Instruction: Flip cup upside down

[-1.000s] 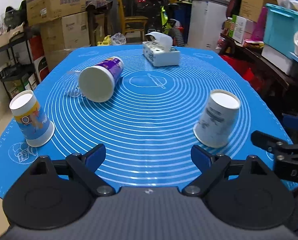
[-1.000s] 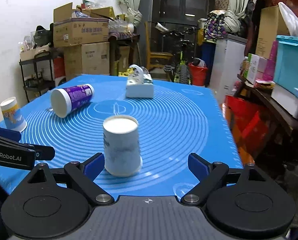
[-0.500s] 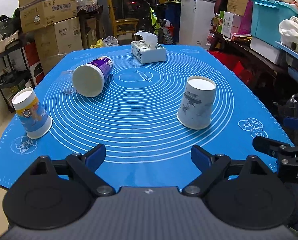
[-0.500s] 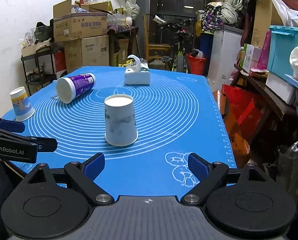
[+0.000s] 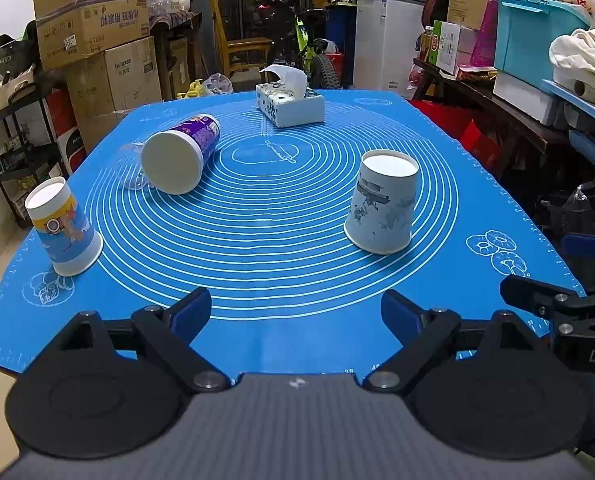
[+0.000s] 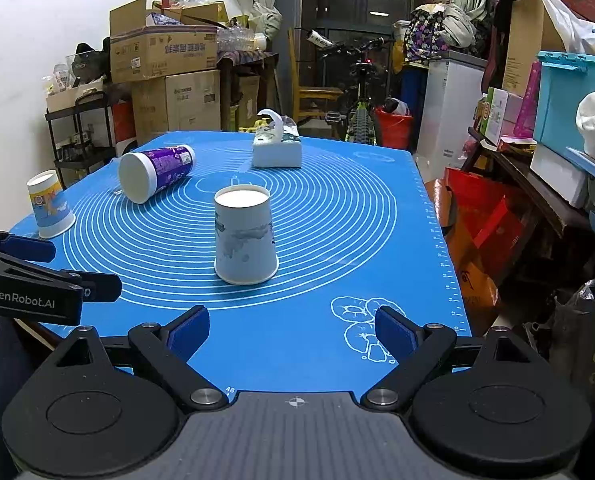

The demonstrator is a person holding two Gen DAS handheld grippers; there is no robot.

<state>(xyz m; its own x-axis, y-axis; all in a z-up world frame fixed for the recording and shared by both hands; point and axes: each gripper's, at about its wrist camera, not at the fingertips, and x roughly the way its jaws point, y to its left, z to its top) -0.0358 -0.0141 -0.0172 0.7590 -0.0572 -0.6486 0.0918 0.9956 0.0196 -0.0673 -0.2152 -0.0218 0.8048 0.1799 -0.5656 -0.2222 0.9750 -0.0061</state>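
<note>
three cups (image 5: 383, 204), one tissue box (image 5: 291, 104)

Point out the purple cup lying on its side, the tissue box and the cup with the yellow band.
purple cup (image 5: 177, 162), left wrist view, on its white base.
tissue box (image 5: 297, 109), left wrist view, on its side.
yellow-band cup (image 6: 49, 206), right wrist view, on its wall.

"GenRobot.AI" is read on the left tongs (image 6: 45, 276); "48" is printed on the blue mat (image 6: 230, 389) beside them.
</note>
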